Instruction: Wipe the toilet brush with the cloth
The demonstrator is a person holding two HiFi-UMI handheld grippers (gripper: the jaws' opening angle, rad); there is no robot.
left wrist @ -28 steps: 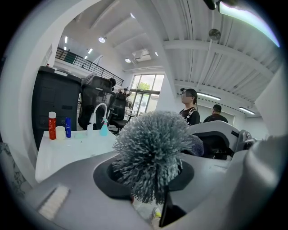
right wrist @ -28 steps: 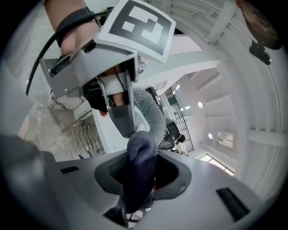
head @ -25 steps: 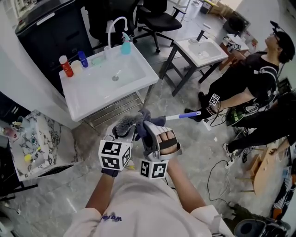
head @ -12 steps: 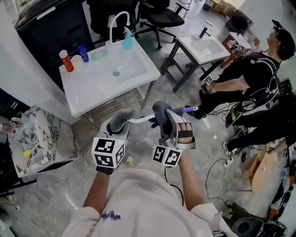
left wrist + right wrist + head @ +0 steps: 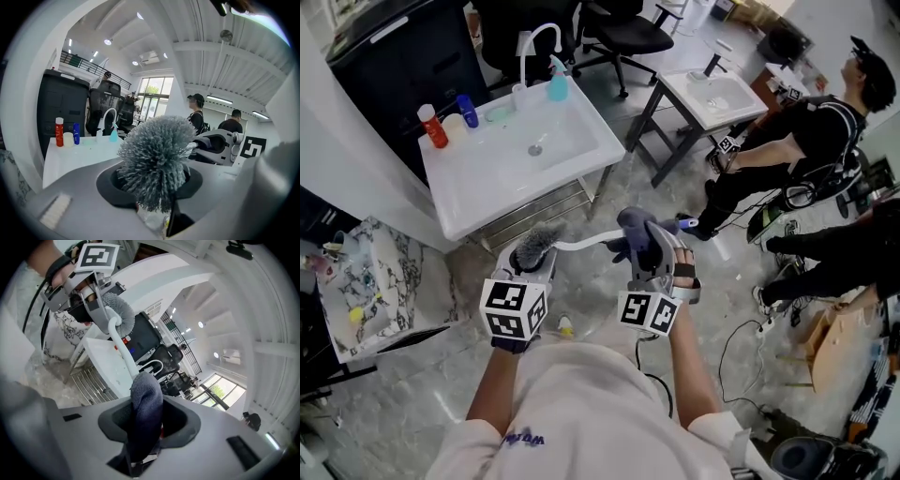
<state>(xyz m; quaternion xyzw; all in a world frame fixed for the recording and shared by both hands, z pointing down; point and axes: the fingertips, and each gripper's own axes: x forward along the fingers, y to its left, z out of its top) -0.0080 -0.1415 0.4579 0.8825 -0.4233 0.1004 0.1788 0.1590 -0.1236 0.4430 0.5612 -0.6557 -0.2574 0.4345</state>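
Grey marbled floor (image 5: 609, 208) fills the head view, with a white washbasin (image 5: 461, 202) on a metal stand at upper left carrying a red bottle (image 5: 434, 127), a blue bottle (image 5: 468, 110) and a teal dispenser (image 5: 557, 86). A smaller second basin (image 5: 712, 99) stands to the right, and a person in black (image 5: 811, 141) sits at the far right. Lower down, the toilet brush (image 5: 581, 245) is held level above the floor between the two tools. The left gripper (image 5: 528, 270) is at its bristled end, and the right gripper (image 5: 645, 251) is further along the white handle, where the dark grey cloth (image 5: 635, 228) is bunched around it; the handle's blue tip pokes out beyond the cloth. Seen from the left gripper view, the grey bristle head of the toilet brush (image 5: 157, 159) rises straight out of the left gripper (image 5: 159, 206), whose fingers are clamped on the brush just below the bristles; the red bottle (image 5: 59, 132) and blue bottle (image 5: 76, 133) show on the basin behind. Seen from the right gripper view, the cloth (image 5: 146, 413) stands folded between the fingers of the right gripper (image 5: 147, 437), which are opening at this moment while the cloth sits pinched between them. The white handle of the toilet brush (image 5: 119, 345) runs from the top of the cloth up to the bristle head, where the left gripper (image 5: 101, 310) grips it.
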